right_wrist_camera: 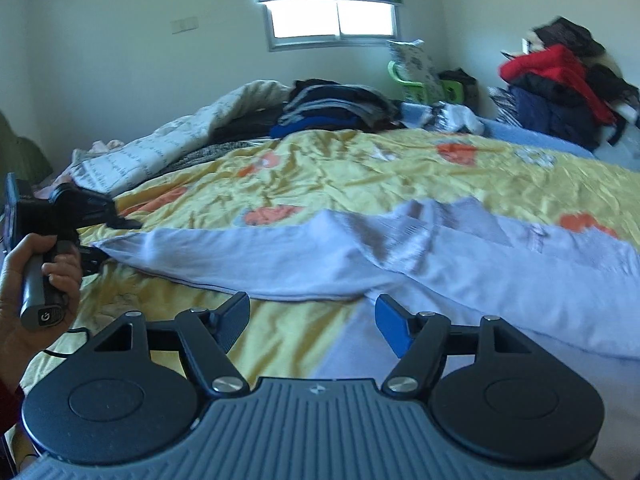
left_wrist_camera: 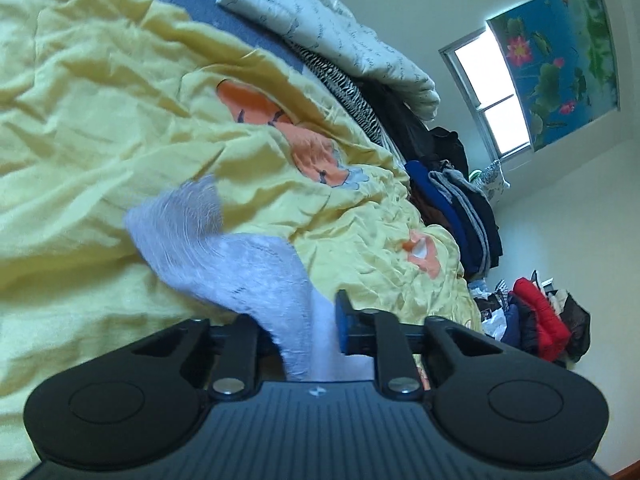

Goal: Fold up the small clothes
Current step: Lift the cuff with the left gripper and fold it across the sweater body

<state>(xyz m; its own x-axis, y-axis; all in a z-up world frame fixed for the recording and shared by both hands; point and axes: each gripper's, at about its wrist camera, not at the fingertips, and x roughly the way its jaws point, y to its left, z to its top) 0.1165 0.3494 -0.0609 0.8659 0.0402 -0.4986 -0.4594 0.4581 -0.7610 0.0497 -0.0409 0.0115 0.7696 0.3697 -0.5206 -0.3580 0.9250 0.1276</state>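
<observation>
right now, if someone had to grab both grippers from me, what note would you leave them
Left gripper: shut on one end of the pale lavender garment.
Right gripper: open, holding nothing, hovering just above the garment's near edge.
Garment: spread lengthwise and rumpled across the yellow bedspread.
Done: one end gripped; no fold visible yet.
Left: grip the garment with the right gripper, smooth it, then fold it.

A home bedroom: a bed with yellow quilt, piled clothes, window.
</observation>
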